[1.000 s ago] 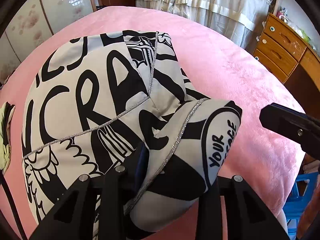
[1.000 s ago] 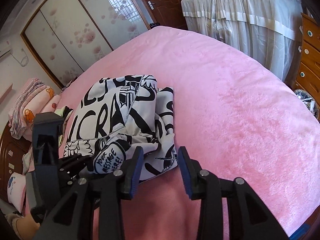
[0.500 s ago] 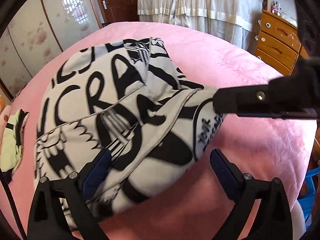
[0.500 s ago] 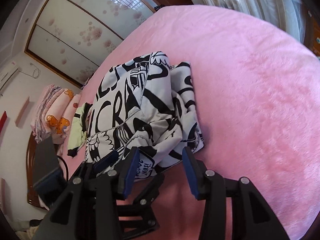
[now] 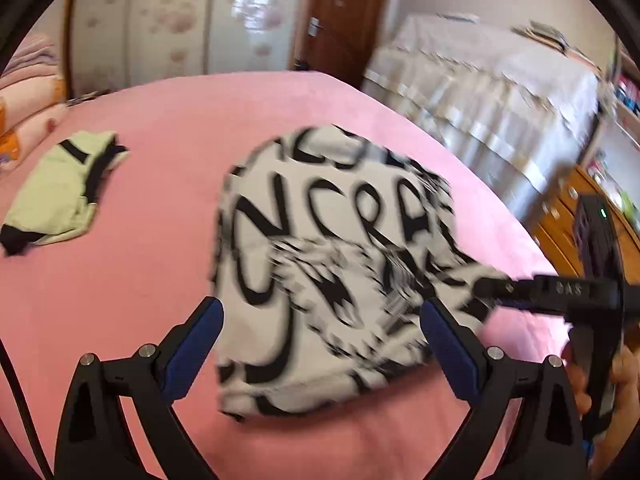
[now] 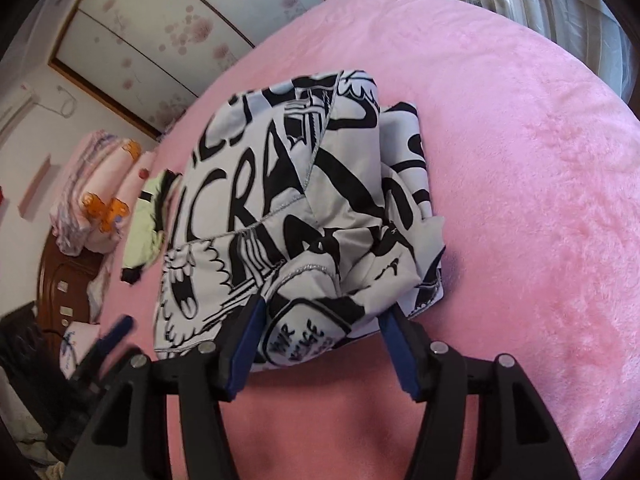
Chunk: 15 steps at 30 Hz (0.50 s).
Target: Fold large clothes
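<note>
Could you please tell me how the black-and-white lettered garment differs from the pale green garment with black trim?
The black-and-white lettered garment is the larger bundle, near the grippers; the pale green garment with black trim is smaller, lying off to one side. The first carries bold lettering; the second is plain but for its trim. Both lie folded on the pink bedspread.

My left wrist camera looked steeply down over the pink bed [image 5: 160,128] from farther back; my right sat close. Both shared the printed garment [image 5: 320,240].

Smooth printed cloth garment [image 6: 304,208]; fuzzy plush pink blanket [image 6: 520,184].
</note>
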Each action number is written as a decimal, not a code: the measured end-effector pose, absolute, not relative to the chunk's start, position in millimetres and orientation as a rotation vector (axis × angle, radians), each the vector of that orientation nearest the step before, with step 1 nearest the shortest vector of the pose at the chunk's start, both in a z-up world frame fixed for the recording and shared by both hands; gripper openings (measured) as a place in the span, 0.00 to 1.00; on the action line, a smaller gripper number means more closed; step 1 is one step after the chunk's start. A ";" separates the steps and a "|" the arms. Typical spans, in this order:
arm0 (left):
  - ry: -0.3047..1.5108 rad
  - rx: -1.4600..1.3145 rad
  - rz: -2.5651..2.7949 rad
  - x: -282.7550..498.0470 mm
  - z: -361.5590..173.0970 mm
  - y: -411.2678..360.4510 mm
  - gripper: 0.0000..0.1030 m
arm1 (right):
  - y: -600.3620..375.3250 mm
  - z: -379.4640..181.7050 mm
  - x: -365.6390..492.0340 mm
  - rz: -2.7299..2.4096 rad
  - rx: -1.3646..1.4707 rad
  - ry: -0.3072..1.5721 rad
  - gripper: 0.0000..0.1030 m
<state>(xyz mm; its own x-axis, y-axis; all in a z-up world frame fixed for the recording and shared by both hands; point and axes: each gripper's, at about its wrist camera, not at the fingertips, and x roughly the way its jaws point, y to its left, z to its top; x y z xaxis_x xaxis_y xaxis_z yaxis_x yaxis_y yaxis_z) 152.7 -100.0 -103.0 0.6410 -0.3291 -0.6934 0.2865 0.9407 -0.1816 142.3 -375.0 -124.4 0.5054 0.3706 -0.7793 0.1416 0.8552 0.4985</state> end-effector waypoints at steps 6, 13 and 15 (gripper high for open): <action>0.869 -0.020 -0.255 196.5 -111.3 -85.8 0.75 | -354.9 -78.3 156.4 0.220 0.272 0.884 0.26; 0.913 0.065 -0.320 209.9 -162.5 -121.1 0.69 | -392.3 -130.9 164.3 0.105 0.202 0.918 0.24; 0.875 0.168 -0.291 204.9 -169.6 -136.3 0.70 | -398.8 -159.2 160.9 0.077 0.232 0.964 0.26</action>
<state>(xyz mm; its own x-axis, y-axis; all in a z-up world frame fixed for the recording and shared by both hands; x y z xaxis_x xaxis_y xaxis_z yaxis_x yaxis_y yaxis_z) 204.9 -136.3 -169.6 0.6053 -0.1820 -0.7749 0.3182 0.9477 0.0260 160.9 -398.8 -159.2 0.5697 0.1681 -0.8045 0.0380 0.9724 0.2302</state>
